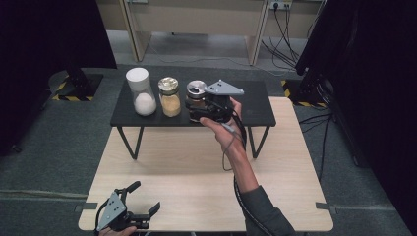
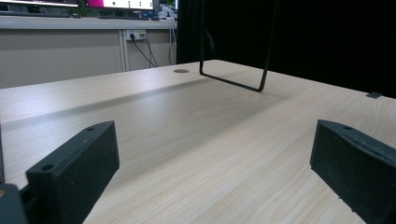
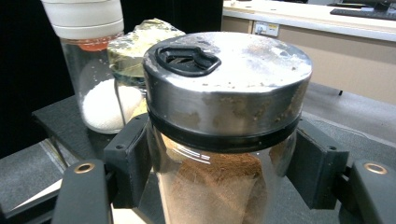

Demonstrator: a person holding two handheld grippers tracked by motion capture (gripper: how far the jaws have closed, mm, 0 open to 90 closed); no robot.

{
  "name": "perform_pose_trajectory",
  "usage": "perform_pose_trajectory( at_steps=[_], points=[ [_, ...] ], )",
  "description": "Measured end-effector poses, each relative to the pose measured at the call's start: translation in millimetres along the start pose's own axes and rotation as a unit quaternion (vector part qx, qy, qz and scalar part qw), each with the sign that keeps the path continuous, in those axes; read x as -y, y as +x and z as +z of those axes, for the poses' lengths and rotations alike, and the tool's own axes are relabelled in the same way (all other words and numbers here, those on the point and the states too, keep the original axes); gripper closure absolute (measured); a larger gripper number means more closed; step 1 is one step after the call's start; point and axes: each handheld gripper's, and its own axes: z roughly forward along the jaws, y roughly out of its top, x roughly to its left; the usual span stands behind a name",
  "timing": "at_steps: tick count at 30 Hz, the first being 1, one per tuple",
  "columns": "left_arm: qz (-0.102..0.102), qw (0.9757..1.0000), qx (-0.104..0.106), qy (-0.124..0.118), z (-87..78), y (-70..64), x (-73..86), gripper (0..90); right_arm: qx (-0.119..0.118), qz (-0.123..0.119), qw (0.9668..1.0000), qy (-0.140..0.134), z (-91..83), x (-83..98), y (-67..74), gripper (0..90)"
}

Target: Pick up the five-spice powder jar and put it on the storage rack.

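A glass jar of brown powder [image 1: 196,91] with a steel lid stands in line with two other jars on the black shelf [image 1: 253,108]. My right gripper [image 1: 199,105] is shut on its glass body just below the lid, coming in from the right. In the right gripper view both pads [image 3: 133,154] press the sides of the brown-powder jar [image 3: 224,116]; its base is hidden. My left gripper [image 1: 145,196] lies open and holding nothing at the table's near left corner. In the left gripper view its jaws [image 2: 215,172] stand wide apart over bare wood.
Left of the held jar stand a gold-lidded jar of yellow grains [image 1: 169,97] and a white-capped jar of white powder [image 1: 140,93], close together. The shelf's wire legs [image 1: 129,142] rest on the light wooden table [image 1: 196,187]. Dark curtains hang on both sides.
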Motion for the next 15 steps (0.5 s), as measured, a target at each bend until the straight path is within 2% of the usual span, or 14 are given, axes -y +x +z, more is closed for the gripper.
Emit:
perform_pose_trajectory(
  at_steps=[15],
  points=[
    [0.000, 1.0000, 0.000, 0.000, -0.6, 0.0, 0.0, 0.7, 0.014, 0.010, 0.9998, -0.002, 15.1, 2.2, -4.0, 31.2]
  ],
)
